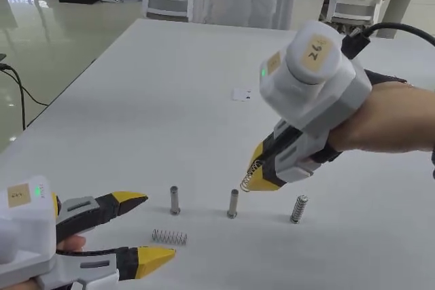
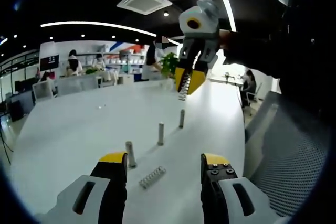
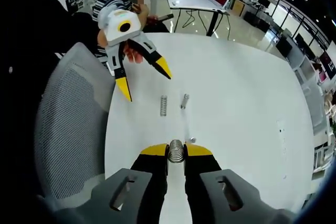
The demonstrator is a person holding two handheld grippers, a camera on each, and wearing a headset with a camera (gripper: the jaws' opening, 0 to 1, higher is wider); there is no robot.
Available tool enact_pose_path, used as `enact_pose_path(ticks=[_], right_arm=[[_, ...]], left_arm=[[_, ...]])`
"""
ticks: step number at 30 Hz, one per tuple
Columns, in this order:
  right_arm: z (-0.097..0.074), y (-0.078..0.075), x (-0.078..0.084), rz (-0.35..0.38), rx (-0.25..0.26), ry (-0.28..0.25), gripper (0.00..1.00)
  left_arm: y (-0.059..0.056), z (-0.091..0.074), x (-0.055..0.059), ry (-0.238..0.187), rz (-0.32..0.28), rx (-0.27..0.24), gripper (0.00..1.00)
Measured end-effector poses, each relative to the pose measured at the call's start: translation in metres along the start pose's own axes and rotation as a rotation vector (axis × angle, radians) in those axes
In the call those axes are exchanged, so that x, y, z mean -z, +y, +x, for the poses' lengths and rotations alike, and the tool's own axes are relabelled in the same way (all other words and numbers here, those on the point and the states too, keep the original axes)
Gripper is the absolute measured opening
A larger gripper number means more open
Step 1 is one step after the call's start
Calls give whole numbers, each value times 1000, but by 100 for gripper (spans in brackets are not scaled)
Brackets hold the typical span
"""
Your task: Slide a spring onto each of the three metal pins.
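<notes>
Three short grey metal pins (image 1: 232, 204) stand in a row near the white table's (image 1: 170, 100) front edge, and the rightmost wears a coiled steel spring (image 1: 299, 208). The right gripper (image 1: 253, 183), with a tan sticker (image 1: 316, 50) reading "26", pinches a second spring (image 1: 250, 173) just above the middle pin. The left gripper (image 1: 160, 225) has its jaws spread by a loose spring (image 1: 169, 237).

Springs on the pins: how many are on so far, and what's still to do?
Done: a fitted spring sits on the right pin. In hand: the right gripper is shut on a second spring, held just above the middle pin. Left: the middle pin and the left pin are bare, and a third spring lies on the table near the open left gripper.
</notes>
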State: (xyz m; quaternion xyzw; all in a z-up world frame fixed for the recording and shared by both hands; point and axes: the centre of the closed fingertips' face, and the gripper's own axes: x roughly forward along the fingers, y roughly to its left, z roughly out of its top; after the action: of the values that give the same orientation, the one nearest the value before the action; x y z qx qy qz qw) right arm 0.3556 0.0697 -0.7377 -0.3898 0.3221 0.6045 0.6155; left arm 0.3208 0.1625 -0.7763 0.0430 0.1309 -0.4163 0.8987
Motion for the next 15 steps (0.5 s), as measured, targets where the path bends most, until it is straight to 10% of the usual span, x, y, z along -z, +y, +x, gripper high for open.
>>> enact_pose_path(ticks=[15], right_arm=[[12,-18,5,-10,0,54,8]], left_arm=[[1,1,2,-3,1,0,51]])
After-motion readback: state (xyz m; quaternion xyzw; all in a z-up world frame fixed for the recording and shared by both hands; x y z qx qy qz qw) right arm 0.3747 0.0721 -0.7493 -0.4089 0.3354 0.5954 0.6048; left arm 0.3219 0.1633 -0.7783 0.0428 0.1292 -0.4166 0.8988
